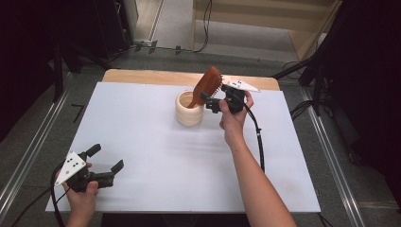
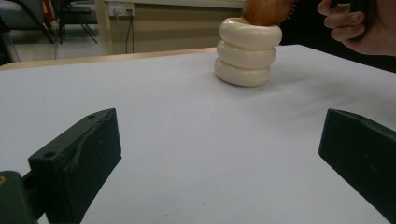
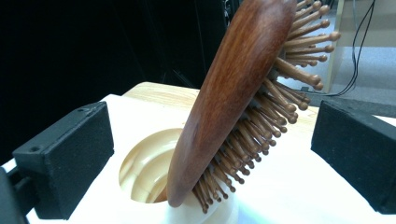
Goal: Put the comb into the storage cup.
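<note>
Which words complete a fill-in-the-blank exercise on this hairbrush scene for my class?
1. The wooden hairbrush stands handle-down in the cream ____.
2. The right gripper has its jaws ____ on either side of the brush.
3. The left gripper is near the table's ____ corner.

Missing words: holder; open; front-left

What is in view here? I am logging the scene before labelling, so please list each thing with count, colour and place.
hairbrush: one, reddish-brown wood with wooden pins, standing tilted with its handle down in the holder
holder: one, cream, ringed, on the white sheet right of centre toward the far edge
table: one, white sheet over a wooden top that shows at the far edge
left hand-held gripper: one, black with a grey plate, open, low over the near left corner
right hand-held gripper: one, black, open, jaws on either side of the hairbrush head without gripping it
</note>
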### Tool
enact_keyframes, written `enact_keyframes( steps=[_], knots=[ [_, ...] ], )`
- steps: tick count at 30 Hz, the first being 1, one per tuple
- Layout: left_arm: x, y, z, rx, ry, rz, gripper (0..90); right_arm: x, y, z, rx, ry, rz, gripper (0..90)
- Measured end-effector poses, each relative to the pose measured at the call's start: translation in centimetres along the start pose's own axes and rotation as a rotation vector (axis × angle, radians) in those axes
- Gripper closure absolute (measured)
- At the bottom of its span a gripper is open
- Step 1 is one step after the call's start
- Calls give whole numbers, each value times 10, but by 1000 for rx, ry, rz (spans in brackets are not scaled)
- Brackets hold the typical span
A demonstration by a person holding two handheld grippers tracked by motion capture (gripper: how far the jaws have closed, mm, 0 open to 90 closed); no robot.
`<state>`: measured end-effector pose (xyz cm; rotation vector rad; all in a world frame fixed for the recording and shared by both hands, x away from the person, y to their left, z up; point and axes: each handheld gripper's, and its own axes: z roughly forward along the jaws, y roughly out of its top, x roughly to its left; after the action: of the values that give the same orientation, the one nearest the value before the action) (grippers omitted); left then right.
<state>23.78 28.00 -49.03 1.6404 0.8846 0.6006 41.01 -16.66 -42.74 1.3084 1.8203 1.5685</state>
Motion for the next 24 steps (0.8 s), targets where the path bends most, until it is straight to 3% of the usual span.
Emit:
enact_keyframes(
  steps=[24],
  knots=[
    [0,0,0,-3,2,-3,0,-3,-8,-45,-22,-3,-91,0]
  ],
)
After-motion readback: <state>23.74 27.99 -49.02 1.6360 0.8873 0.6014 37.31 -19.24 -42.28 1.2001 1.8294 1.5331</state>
